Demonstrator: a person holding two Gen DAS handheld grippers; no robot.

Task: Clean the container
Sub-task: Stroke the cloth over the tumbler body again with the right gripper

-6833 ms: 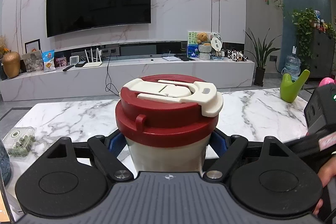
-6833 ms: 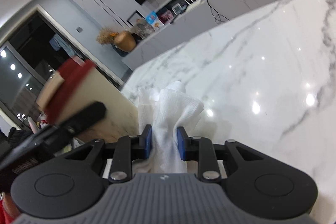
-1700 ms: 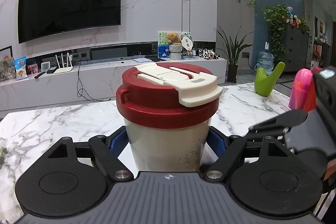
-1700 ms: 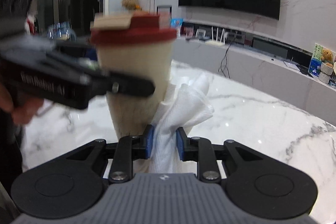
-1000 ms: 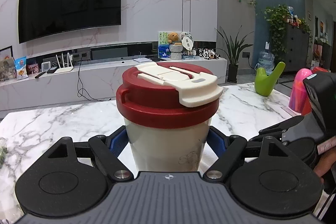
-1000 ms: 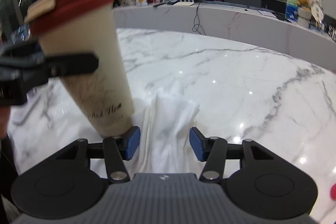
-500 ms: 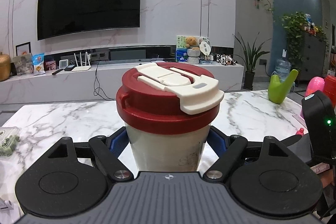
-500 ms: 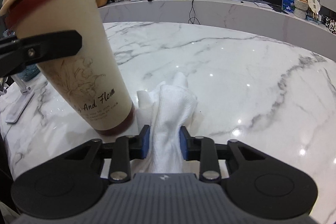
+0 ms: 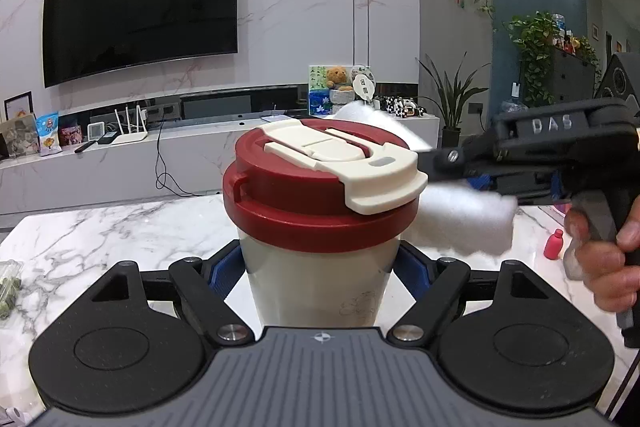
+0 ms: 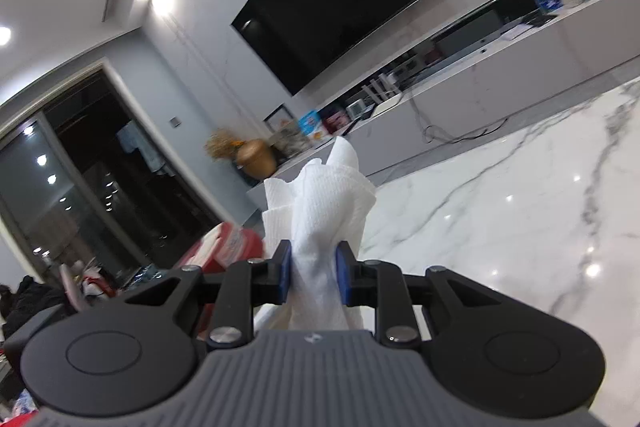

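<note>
My left gripper (image 9: 320, 263) is shut on a cream travel cup (image 9: 318, 287) with a red lid (image 9: 304, 203) and a cream flip clasp. It holds the cup upright over the marble table (image 9: 100, 239). My right gripper (image 10: 314, 277) is shut on a bunched white paper towel (image 10: 324, 211). In the left wrist view the right gripper comes in from the right at lid height, and the towel (image 9: 460, 223) lies against the right side of the lid. In the right wrist view the red lid (image 10: 228, 243) shows blurred, low and left of the towel.
A small pink bottle (image 9: 554, 245) stands on the table at the right. A clear packet (image 9: 8, 285) lies at the table's left edge. A TV (image 9: 140, 11) and a low white cabinet (image 9: 120, 171) are behind the table.
My right gripper has lifted the towel off the table, from beside the cup's base up to the lid. The left gripper still holds the cup upright.
</note>
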